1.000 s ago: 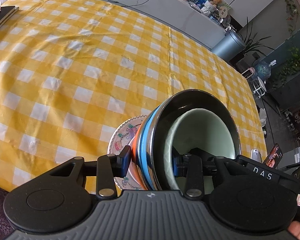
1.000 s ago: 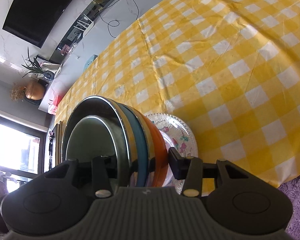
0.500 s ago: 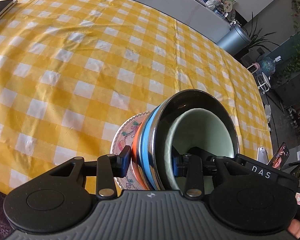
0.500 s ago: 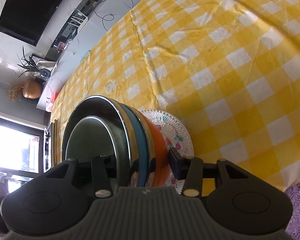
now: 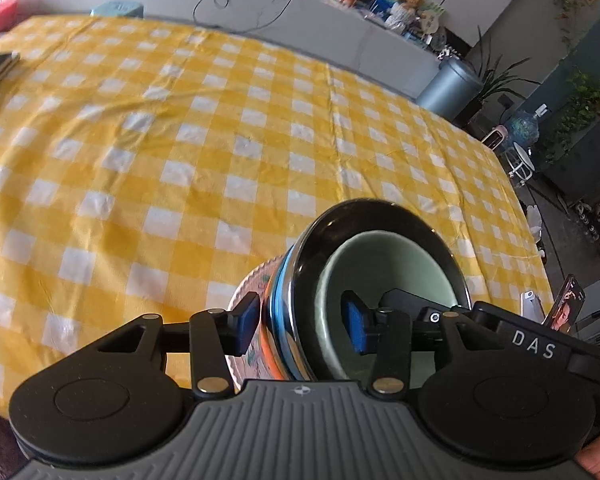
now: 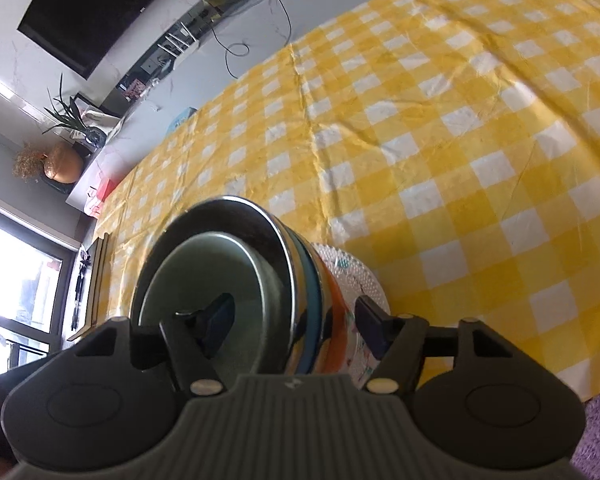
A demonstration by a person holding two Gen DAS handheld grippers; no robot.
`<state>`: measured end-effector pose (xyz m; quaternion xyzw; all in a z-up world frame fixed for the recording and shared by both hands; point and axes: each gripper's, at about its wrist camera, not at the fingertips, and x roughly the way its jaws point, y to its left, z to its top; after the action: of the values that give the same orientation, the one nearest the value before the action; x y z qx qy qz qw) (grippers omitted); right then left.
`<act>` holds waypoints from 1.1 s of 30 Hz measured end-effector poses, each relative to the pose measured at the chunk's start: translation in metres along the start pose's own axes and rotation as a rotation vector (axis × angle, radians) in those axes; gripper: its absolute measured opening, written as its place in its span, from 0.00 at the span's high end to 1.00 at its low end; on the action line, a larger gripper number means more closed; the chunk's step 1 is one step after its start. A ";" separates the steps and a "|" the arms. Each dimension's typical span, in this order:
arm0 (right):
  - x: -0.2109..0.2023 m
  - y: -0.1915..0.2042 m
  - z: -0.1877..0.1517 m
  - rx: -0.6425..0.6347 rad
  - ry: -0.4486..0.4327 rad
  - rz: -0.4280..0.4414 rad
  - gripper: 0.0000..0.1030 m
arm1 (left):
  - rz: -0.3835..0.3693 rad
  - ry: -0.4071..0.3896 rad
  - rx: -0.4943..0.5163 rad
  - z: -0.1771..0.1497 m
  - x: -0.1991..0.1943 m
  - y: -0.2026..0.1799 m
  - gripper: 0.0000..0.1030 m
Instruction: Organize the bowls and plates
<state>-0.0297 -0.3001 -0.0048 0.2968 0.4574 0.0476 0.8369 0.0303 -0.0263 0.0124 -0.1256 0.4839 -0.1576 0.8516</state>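
Here the bench (image 5: 148, 148), spread with a yellow-and-white checked cloth, fills most of both views, and the task's dishes sit as one nested stack at its near edge, just ahead of both tools. At the bottom of the stack is a patterned plate (image 6: 360, 276); on it an orange bowl (image 6: 334, 332), then a blue-rimmed bowl (image 5: 278, 308), then a steel bowl (image 5: 384, 220), and innermost a pale green bowl (image 5: 384, 268). The left gripper (image 5: 300, 326) and the right gripper (image 6: 292, 320) each straddle the stack's rim from opposite sides, one finger inside the green bowl and one outside by the plate. Both sets of jaws have just been opening and now stand spread, the pads clear of the dishes with the rim between them but not pinched. The main risk from here, as I judge it, is the way out: a finger still inside the green bowl could catch its wall when a tool is drawn back and drag or tip the whole stack, which sits close to the near edge of the bench and could slide off it. Smooth steel and glazed bowls nested loosely may also shift against each other if nudged. The only writing that can be read is "DAS" in white letters on the black body of the other tool, seen at the right in the left wrist view.
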 end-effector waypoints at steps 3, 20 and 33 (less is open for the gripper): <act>-0.009 0.003 0.004 -0.020 -0.039 0.008 0.25 | -0.015 -0.028 0.034 0.002 -0.008 -0.003 0.39; -0.083 0.049 -0.033 -0.405 -0.333 -0.068 0.23 | 0.169 -0.435 0.410 -0.030 -0.112 -0.030 0.38; -0.113 0.065 -0.104 -0.581 -0.394 -0.102 0.18 | 0.280 -0.437 0.527 -0.099 -0.127 -0.033 0.27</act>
<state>-0.1653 -0.2392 0.0712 0.0266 0.2689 0.0759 0.9598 -0.1210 -0.0135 0.0752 0.1348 0.2459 -0.1282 0.9513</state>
